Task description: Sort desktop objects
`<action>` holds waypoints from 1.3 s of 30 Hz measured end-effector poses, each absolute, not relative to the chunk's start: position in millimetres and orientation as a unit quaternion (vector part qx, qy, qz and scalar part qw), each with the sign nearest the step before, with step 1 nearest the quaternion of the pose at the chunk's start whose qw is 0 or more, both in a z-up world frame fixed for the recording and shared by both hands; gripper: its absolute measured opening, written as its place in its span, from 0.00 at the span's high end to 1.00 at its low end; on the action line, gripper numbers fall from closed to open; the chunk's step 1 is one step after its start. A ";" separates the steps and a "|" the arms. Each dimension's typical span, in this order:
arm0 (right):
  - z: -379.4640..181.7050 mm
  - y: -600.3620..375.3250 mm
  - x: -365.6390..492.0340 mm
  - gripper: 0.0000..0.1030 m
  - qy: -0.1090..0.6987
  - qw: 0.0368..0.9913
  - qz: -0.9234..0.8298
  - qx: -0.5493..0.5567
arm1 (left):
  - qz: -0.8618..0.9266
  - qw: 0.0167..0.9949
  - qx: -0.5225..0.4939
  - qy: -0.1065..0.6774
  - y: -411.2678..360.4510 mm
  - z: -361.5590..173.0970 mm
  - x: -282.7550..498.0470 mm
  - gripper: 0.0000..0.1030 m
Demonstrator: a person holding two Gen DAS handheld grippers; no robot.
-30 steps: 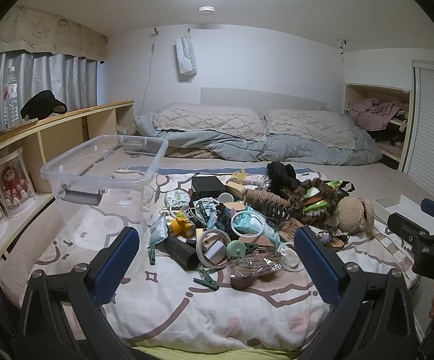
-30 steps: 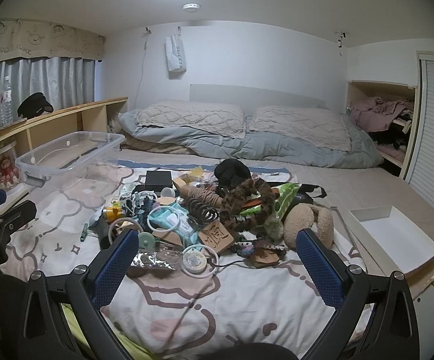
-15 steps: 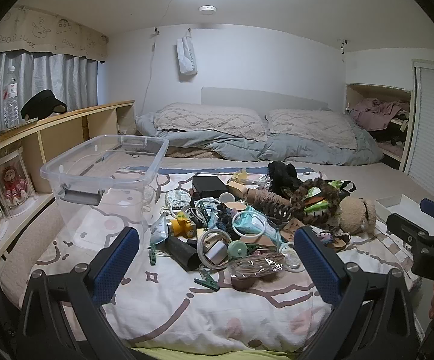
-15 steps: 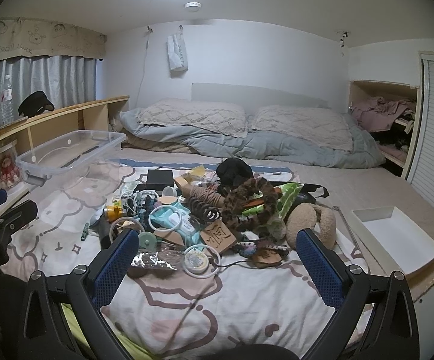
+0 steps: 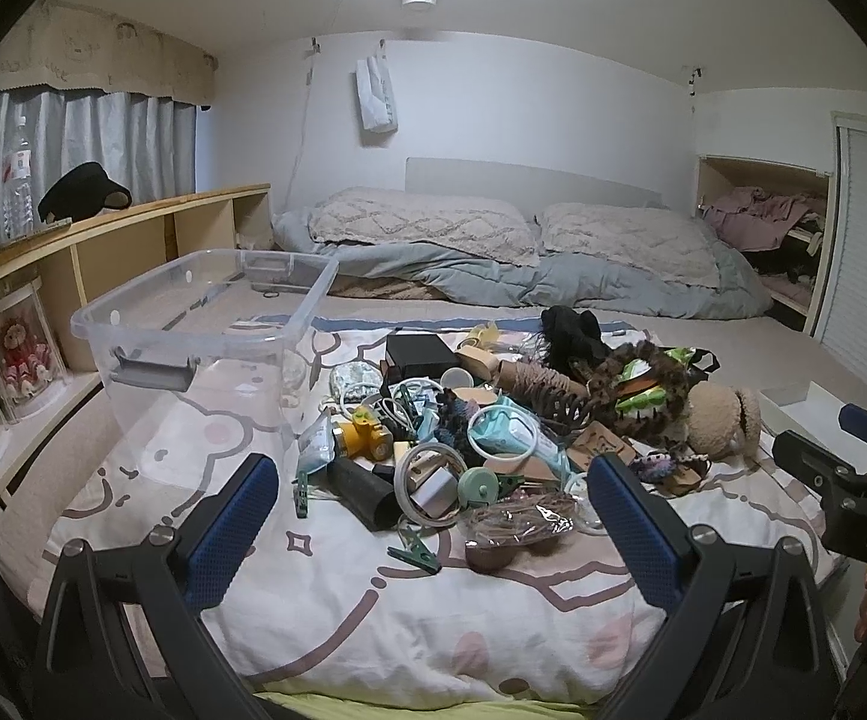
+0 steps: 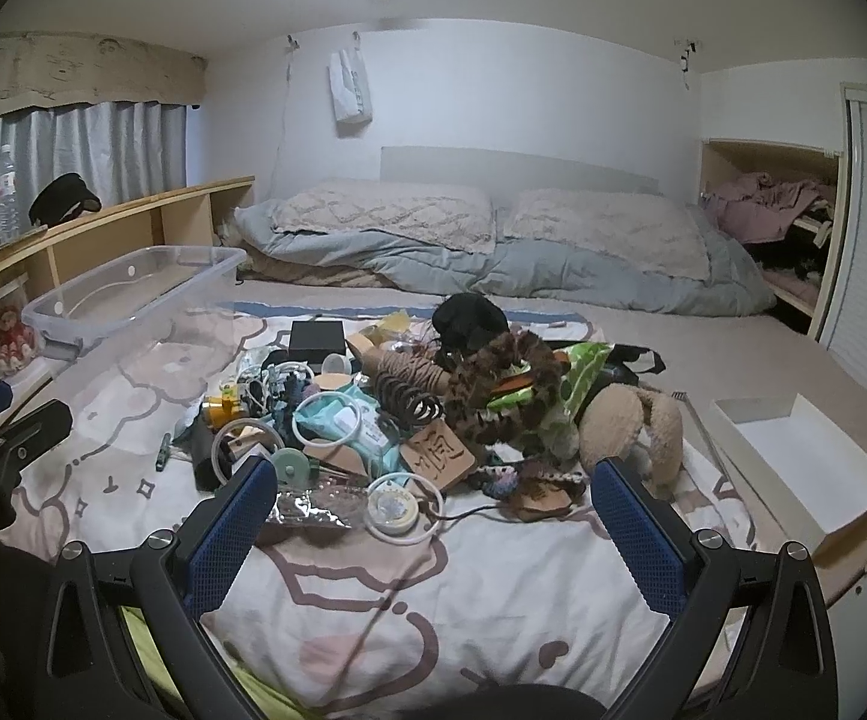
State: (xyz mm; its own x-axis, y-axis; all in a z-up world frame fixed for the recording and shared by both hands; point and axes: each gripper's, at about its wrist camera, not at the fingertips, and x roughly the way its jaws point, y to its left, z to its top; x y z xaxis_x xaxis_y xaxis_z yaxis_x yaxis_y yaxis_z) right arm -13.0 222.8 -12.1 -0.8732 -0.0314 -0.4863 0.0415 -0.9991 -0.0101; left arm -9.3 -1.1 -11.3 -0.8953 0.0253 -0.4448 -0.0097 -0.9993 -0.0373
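A heap of small objects [image 5: 493, 420] lies on a patterned quilt: a black box [image 5: 420, 351], a yellow toy [image 5: 364, 439], a teal wipes pack [image 5: 514, 432], a plush bear [image 5: 721, 420], rings and clips. It also shows in the right wrist view [image 6: 409, 402]. A clear plastic bin [image 5: 205, 324] stands left of the heap. A white tray [image 6: 805, 468] lies at the right. My left gripper [image 5: 433, 534] is open and empty, short of the heap. My right gripper [image 6: 427, 534] is open and empty, short of the heap.
A wooden shelf [image 5: 103, 240] with a bottle and a black cap runs along the left. Pillows and a grey duvet [image 5: 523, 264] lie behind the heap. A closet nook [image 6: 769, 222] with clothes is at the far right.
Both views have shifted only slightly; the right gripper has crept a little closer to the heap. Nothing was taken hold of or moved.
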 end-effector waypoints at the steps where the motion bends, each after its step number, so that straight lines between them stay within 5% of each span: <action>1: -13.9 223.1 -14.3 0.00 0.009 0.019 -0.967 0.253 | 0.973 0.009 -0.230 -0.017 -1.5 -13.6 -10.0 0.00; 39: -126.1 230.8 -111.6 0.00 -0.089 0.034 -0.908 0.409 | 0.933 0.004 -0.355 -0.052 -22.9 -119.9 -82.0 0.00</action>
State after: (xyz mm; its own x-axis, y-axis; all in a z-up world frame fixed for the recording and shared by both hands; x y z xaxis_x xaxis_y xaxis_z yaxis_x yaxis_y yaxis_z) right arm -111.6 230.8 -126.1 -0.6632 -0.1351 -0.7362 -0.0102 -0.9819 0.1893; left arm -82.0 -22.9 -119.9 -0.7478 0.0451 -0.6624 0.0287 -0.9946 -0.1001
